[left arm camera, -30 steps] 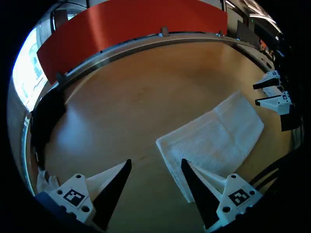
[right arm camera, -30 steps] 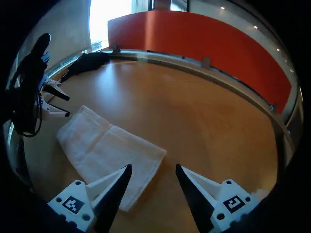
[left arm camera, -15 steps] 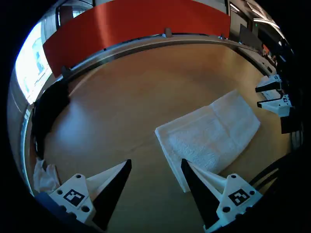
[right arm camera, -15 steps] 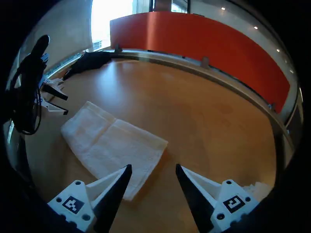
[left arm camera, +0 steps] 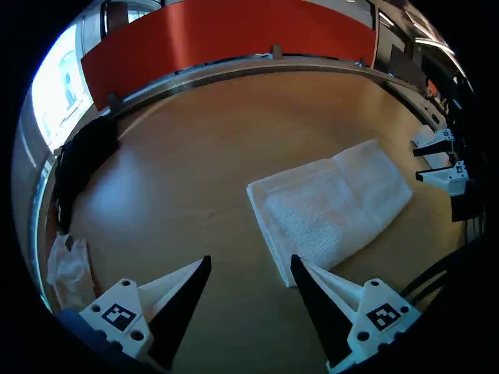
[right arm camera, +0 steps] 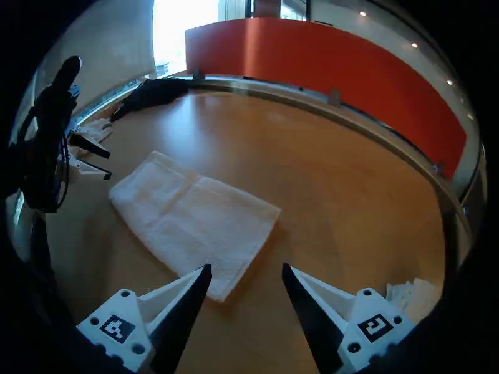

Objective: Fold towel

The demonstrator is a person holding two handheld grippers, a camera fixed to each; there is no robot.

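Both grippers draw back from the towel (left arm camera: 330,202). In the left gripper view, the left gripper (left arm camera: 249,257) now meets only the towel's near corner with one finger (before, that finger overlapped the edge). In the right gripper view, the right gripper (right arm camera: 245,266) clears it likewise. A crumpled white cloth (left arm camera: 70,274) comes further into view.

Readable words, brand names, numbers: none.

Markings: black-and-white square tags (left arm camera: 118,316), printed with a block pattern, without letters or digits. There is one on the white base of each finger of the left gripper (left arm camera: 249,258), and the same pair on the right gripper (right arm camera: 246,267).
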